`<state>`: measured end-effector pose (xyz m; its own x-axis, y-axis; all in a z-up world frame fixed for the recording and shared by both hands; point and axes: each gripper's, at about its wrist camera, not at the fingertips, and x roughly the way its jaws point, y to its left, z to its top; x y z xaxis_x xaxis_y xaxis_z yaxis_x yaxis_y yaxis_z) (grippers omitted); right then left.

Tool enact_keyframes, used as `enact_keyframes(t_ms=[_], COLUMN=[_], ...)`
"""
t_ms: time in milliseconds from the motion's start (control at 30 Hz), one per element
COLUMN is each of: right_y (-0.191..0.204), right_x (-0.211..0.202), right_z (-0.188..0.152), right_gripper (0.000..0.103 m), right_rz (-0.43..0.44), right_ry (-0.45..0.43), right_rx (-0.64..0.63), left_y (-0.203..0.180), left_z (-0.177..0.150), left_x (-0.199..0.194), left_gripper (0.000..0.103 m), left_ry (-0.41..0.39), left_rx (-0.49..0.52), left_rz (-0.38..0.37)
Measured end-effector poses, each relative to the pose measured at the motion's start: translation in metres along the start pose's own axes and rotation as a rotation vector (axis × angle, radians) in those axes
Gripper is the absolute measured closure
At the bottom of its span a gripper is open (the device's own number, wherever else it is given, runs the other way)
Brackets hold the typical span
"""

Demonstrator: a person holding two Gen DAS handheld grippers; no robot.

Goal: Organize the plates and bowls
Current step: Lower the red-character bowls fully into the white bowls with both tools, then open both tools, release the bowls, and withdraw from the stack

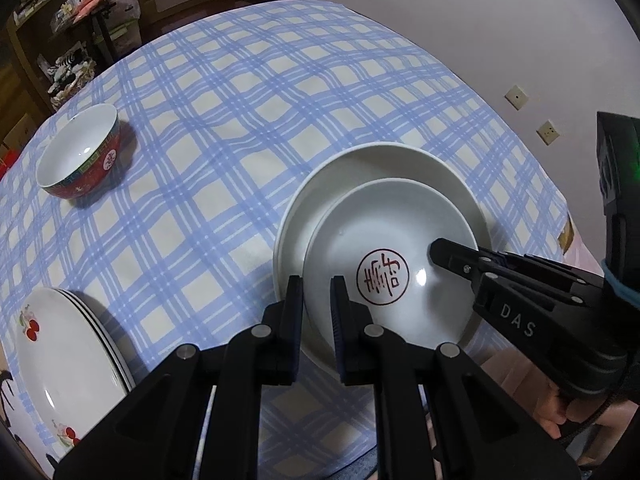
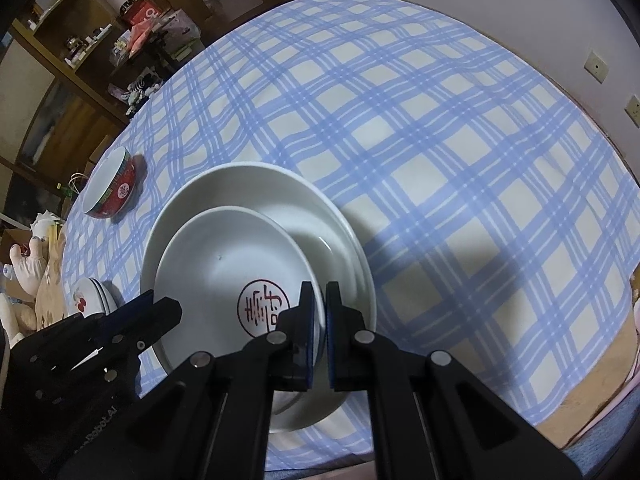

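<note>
A white plate with a red seal mark (image 1: 384, 248) (image 2: 224, 264) lies tilted inside a larger white plate (image 1: 360, 168) (image 2: 272, 188) on the blue-checked tablecloth. My left gripper (image 1: 316, 308) is shut on the marked plate's left rim. My right gripper (image 2: 319, 312) is shut on its right rim, and shows in the left wrist view (image 1: 460, 260). A red bowl (image 1: 80, 152) (image 2: 112, 188) stands at the far left. A stack of cherry-patterned plates (image 1: 64, 352) (image 2: 90, 296) lies near the left edge.
The tablecloth (image 1: 248, 92) (image 2: 440, 140) reaches back to a white wall with sockets (image 1: 516, 98). Wooden shelves with clutter (image 2: 100, 40) stand beyond the far left corner. Soft toys (image 2: 28, 264) lie left of the table.
</note>
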<state>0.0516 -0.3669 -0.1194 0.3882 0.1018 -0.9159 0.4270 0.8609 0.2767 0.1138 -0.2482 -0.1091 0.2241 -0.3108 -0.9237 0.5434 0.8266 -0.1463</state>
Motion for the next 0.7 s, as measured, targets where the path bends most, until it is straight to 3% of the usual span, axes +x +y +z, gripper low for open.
enact_keyframes(t_ms=[233,300,400,533,600,700], right_y=[-0.001,0.0,-0.001,-0.001,-0.001,-0.001], right_x=[0.0,0.0,0.0,0.0,-0.002,-0.007], right_z=[0.0,0.0,0.0,0.0,0.0,0.001], right_gripper=[0.097,0.097,0.097,0.097,0.097,0.096], right_rz=[0.009,0.009,0.012,0.019,0.013,0.006], right_ry=[0.013,0.011,0.008,0.01,0.019,0.007], right_rx=[-0.01,-0.011,-0.001,-0.003,-0.009,-0.01], left_y=[-0.002,-0.003,0.0,0.013,0.019,0.027], left_z=[-0.004,-0.004,-0.004,-0.004,-0.004,-0.006], left_x=[-0.012,-0.02,-0.029,-0.036,-0.041,-0.05], left_gripper=[0.087,0.077,0.071,0.068,0.055,0.044], left_ry=[-0.007,-0.038,-0.075,-0.081,-0.092,-0.124], left_rx=[0.006,0.019,0.018,-0.026,-0.041,-0.058], left_rz=[0.0,0.036,0.064,0.062,0.065,0.085])
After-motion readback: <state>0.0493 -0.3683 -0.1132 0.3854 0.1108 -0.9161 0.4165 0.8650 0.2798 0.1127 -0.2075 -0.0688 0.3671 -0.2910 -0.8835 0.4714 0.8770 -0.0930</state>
